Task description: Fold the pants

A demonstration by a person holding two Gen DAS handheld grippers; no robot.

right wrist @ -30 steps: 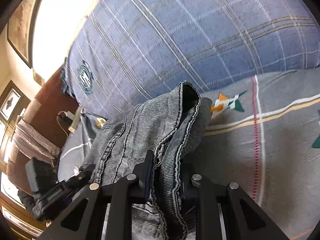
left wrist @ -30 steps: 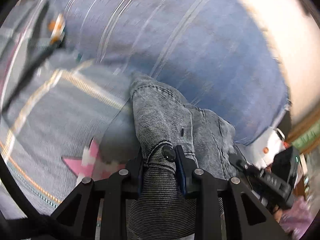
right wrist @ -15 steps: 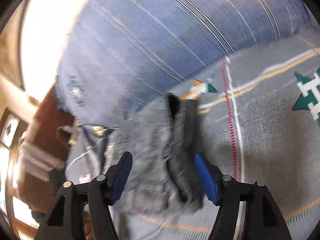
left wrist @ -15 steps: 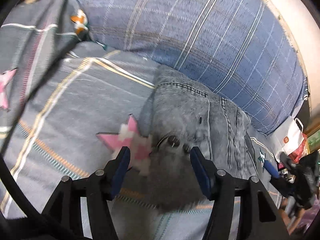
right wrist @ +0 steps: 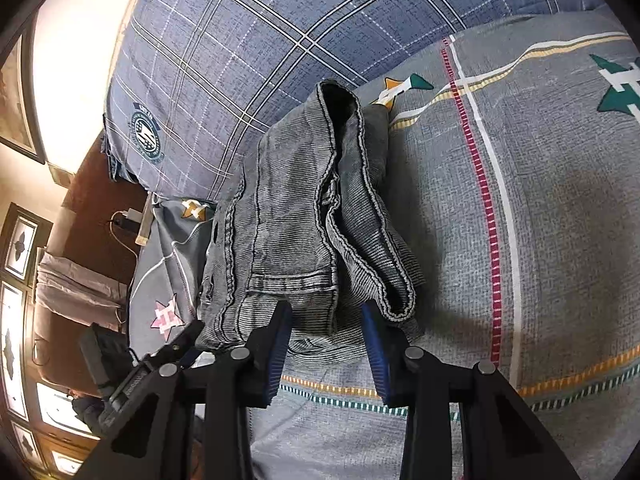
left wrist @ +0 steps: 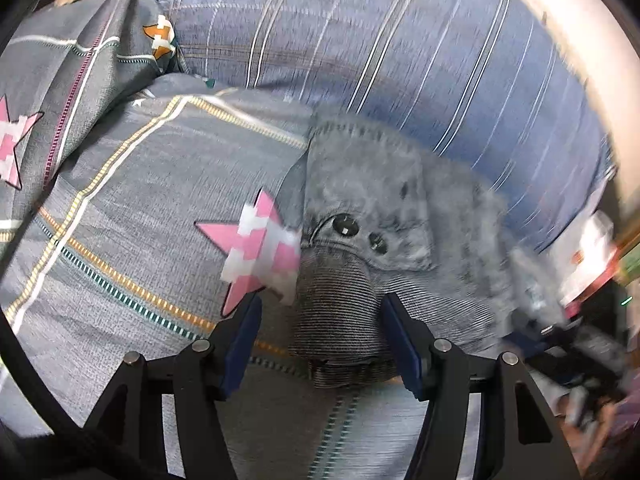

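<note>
The folded grey pants (right wrist: pixel 304 224) lie on the grey patterned bedspread (right wrist: pixel 560 240), their far end against the blue checked pillow (right wrist: pixel 248 48).

In the left wrist view the left gripper (left wrist: pixel 320 320) stands open, its blue pads apart on either side of the rounded near end of the pants (left wrist: pixel 360 240) without pressing it. Only this view shows the two dark buttons (left wrist: pixel 346 225) on the waistband and the pink star (left wrist: pixel 260 248) printed on the bedspread (left wrist: pixel 120 240) just beside the pants. Its right edge is blurred.

In the right wrist view the right gripper (right wrist: pixel 326 332) is also open, its jaws having just been closing, with the near edge of the pants between the pads but not clamped. Only this view shows the stacked hems, the round badge (right wrist: pixel 147 133) on the pillow, and the left gripper (right wrist: pixel 160 360) beyond the pants' left side.
</note>
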